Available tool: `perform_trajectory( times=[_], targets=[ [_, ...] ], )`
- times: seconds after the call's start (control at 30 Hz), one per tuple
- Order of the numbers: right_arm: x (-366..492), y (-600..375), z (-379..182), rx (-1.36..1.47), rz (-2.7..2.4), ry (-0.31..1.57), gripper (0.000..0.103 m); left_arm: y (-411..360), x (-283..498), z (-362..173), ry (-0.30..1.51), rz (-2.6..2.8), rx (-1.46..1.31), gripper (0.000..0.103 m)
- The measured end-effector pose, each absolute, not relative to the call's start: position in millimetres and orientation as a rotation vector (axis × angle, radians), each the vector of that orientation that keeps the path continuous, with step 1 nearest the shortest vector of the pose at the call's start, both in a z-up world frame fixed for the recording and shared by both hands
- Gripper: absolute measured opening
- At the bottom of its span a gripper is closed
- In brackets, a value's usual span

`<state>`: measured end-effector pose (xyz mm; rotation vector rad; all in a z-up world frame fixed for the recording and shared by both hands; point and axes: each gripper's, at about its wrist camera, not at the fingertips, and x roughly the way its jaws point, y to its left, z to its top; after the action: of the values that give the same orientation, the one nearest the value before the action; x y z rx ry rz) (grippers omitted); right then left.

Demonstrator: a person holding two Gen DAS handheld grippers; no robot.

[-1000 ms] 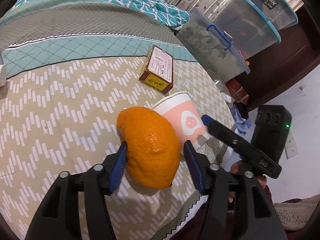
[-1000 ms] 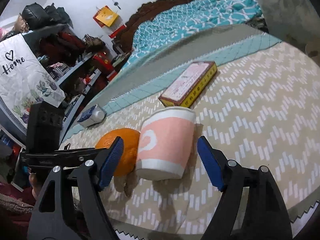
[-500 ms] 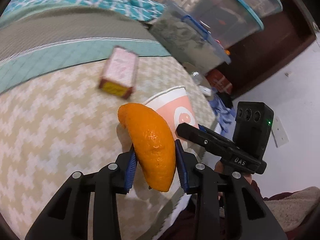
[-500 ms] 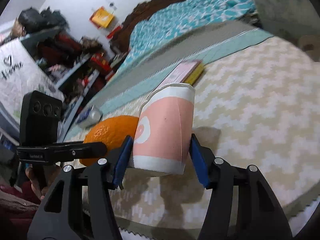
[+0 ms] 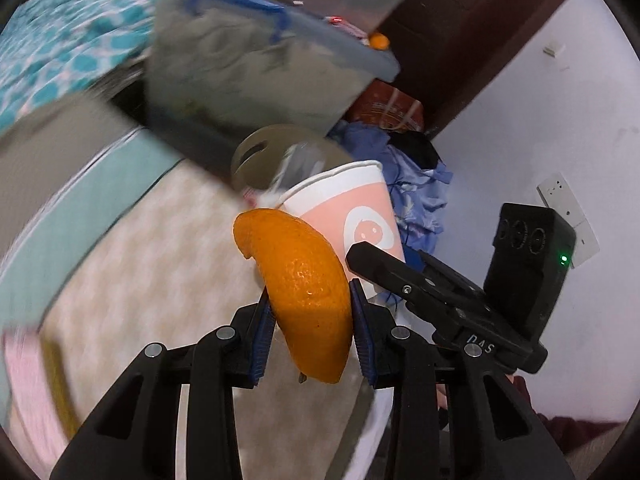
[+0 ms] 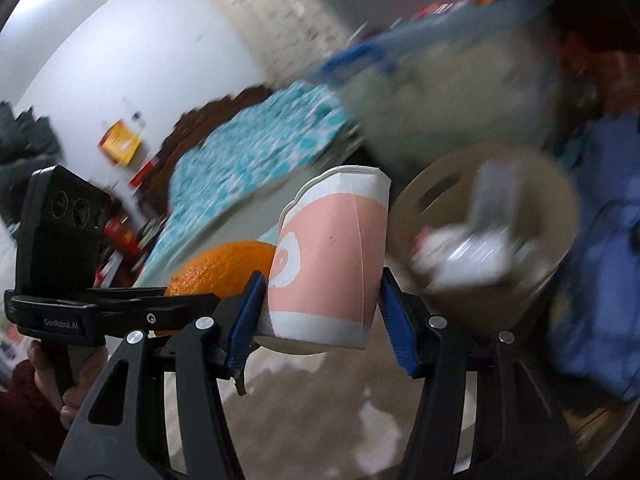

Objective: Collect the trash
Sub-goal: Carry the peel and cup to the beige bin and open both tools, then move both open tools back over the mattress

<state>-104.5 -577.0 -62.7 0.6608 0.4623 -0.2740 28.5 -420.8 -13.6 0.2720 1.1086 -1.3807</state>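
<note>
Paper cup (image 6: 332, 256) is light and squashy, so your right gripper (image 6: 322, 312) squeezes its bottom gently, while your left gripper (image 5: 312, 332) pinches the soft orange peel (image 5: 300, 292).

The bed (image 5: 132, 272) carries a beige zigzag-patterned cover with a teal band along one side. A pink and yellow box (image 5: 32, 384), blurred, lies flat on the cover at the left edge of the left wrist view. Farther back, a teal and white patterned blanket (image 6: 256, 140) lies across the bed.
</note>
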Motion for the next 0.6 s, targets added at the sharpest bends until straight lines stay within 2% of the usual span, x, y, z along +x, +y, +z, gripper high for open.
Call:
perform_trajectory(
  times=[0.1, 0.13, 0.2, 0.23, 0.27, 0.37, 0.6],
  targets=[
    [-108.9, -621.2, -58.1, 0.624, -0.358, 0.443, 0.059, -470.9, 27.9, -13.7, 1.087, -1.404, 0.304, 0.036],
    [-108.5, -632.2, -59.0, 0.609, -0.387, 0.445, 0.060, -486.0, 28.1, -15.3, 1.080, -1.402, 0.310, 0.040],
    [-103.5, -649.6, -68.4, 0.589, -0.428, 0.471, 0.066, -511.6, 30.1, -23.5, 1.065, -1.365, 0.326, 0.056],
    [-98.7, -656.6, -77.0, 0.581, -0.442, 0.504, 0.068, -520.6, 32.1, -27.9, 1.055, -1.338, 0.331, 0.070],
    [-94.2, -660.8, -84.8, 0.575, -0.463, 0.532, 0.075, -530.1, 35.9, -34.5, 1.040, -1.292, 0.333, 0.072],
    [-93.0, -671.3, -109.5, 0.571, -0.549, 0.602, 0.075, -539.9, 49.6, -52.1, 1.083, -1.216, 0.331, 0.072],
    [-153.1, -654.6, -93.6, 0.729, -0.536, 0.388, 0.076, -466.4, 57.4, -41.0, 1.097, -1.236, 0.240, 0.071]
  ],
)
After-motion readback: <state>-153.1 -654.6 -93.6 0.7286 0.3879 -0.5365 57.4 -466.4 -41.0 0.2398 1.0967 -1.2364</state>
